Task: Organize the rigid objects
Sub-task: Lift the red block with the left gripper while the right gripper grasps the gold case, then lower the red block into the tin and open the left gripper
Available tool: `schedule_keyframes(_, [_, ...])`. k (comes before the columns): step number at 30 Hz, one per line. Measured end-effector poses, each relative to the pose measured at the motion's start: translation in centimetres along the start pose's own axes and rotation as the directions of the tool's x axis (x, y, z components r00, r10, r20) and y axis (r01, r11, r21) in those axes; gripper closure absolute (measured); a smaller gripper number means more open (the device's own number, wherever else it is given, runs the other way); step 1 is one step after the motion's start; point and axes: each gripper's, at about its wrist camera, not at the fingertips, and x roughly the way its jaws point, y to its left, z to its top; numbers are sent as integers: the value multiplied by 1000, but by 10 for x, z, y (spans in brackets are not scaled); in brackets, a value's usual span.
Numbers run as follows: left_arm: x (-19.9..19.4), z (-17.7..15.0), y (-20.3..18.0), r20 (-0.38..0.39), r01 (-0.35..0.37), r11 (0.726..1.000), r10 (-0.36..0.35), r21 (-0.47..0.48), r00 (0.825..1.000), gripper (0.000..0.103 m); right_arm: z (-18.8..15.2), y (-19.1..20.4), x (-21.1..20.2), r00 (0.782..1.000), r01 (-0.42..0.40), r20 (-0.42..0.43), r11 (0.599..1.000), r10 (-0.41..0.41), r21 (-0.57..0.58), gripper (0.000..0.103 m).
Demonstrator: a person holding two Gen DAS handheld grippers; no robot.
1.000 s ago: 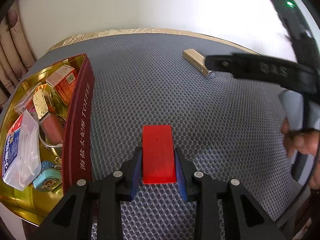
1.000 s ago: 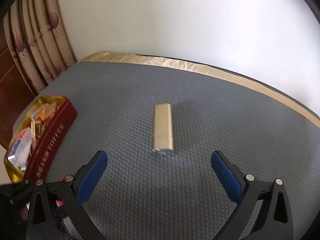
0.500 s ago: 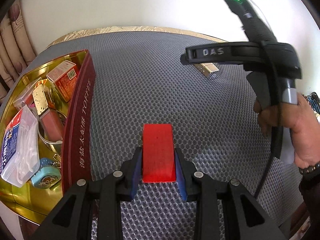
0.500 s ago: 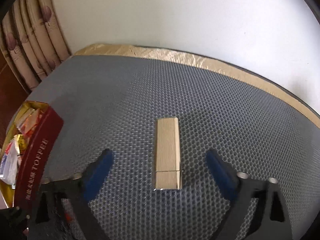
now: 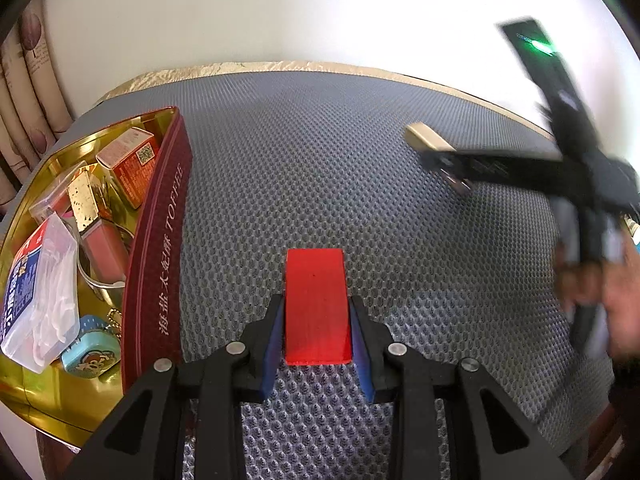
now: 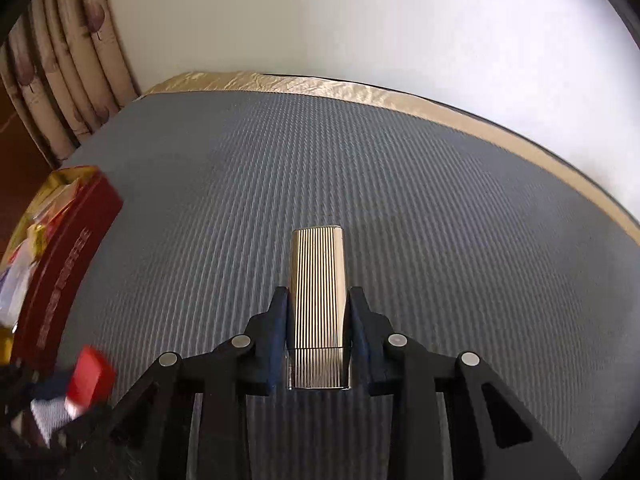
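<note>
Right gripper (image 6: 318, 300) jaws are closing around a ribbed gold lighter (image 6: 317, 280), its blue pads flanking the lower body above the grey honeycomb mat (image 6: 440, 200). Left gripper (image 5: 316, 320) is pinching a flat red block (image 5: 316, 304) over the same mat. Beside it, a gold-lined toffee tin (image 5: 160, 240) is holding assorted small boxes.

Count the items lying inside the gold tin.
6 visible: orange box at the back, gold block, pink case, clear plastic box, glass ring, teal keychain tin nearest. More may be hidden underneath.
</note>
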Motion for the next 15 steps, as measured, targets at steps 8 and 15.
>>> schedule_keyframes(8, [-4, -5, -3, 7, 8, 1000, -8, 7, 1000, 72, -54, -14, -36, 1000, 6, 26, 999, -7, 36, 75])
schedule_keyframes(15, [-16, -3, -2, 0, 14, 1000, -14, -18, 1000, 73, -60, -19, -40, 998, 10, 61, 999, -12, 41, 75])
